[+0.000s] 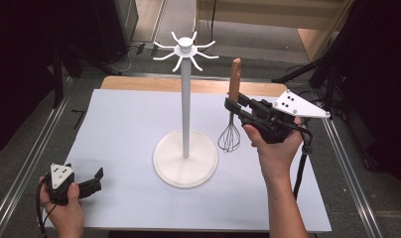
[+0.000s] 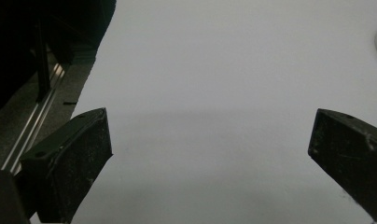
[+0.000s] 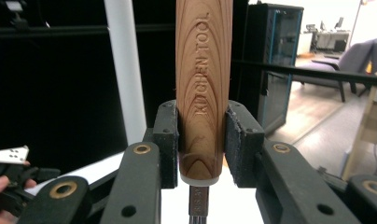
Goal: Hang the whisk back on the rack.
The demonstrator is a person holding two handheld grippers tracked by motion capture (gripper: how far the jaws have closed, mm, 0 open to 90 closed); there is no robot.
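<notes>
The right gripper (image 1: 234, 105) clamps the wooden-handled wire whisk (image 1: 232, 116) upright beside the white hook-topped stand (image 1: 185, 106), presumably for hanging, while the left gripper (image 1: 97, 177) rests open-jawed on the table.

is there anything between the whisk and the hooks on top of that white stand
Nothing visible does. The right gripper holds the whisk upright by its wooden handle, to the right of the stand's pole. The hooks sit higher and to the left, with open air between them and the handle's top.
</notes>
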